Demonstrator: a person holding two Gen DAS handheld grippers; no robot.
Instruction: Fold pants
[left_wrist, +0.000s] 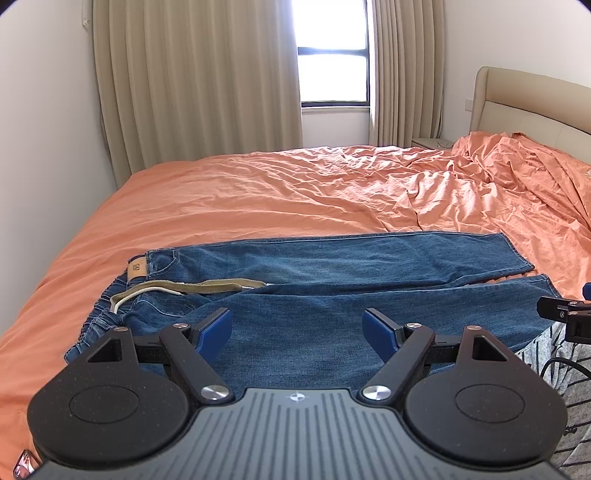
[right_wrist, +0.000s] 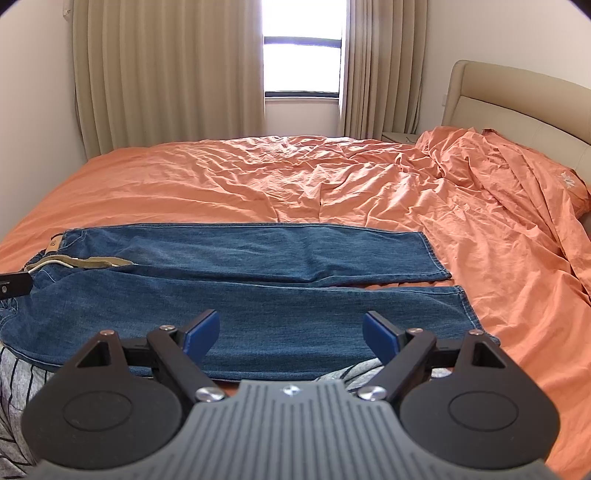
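Blue jeans (left_wrist: 314, 295) lie flat across the near part of the orange bed (left_wrist: 240, 199), waistband to the left, both legs stretched to the right side by side. A tan belt (left_wrist: 192, 287) and a white cord lie at the waist. My left gripper (left_wrist: 297, 326) is open and empty, hovering above the near leg close to the waist. In the right wrist view the jeans (right_wrist: 240, 295) show with the leg hems at the right. My right gripper (right_wrist: 291, 330) is open and empty above the near leg's lower part.
A grey striped cloth (right_wrist: 22, 373) lies under the jeans' near edge. Crumpled orange bedding (right_wrist: 498, 192) piles up at the right by the beige headboard (right_wrist: 517, 96). Curtains and a window stand behind the bed. The right gripper's tip shows in the left wrist view (left_wrist: 565, 314).
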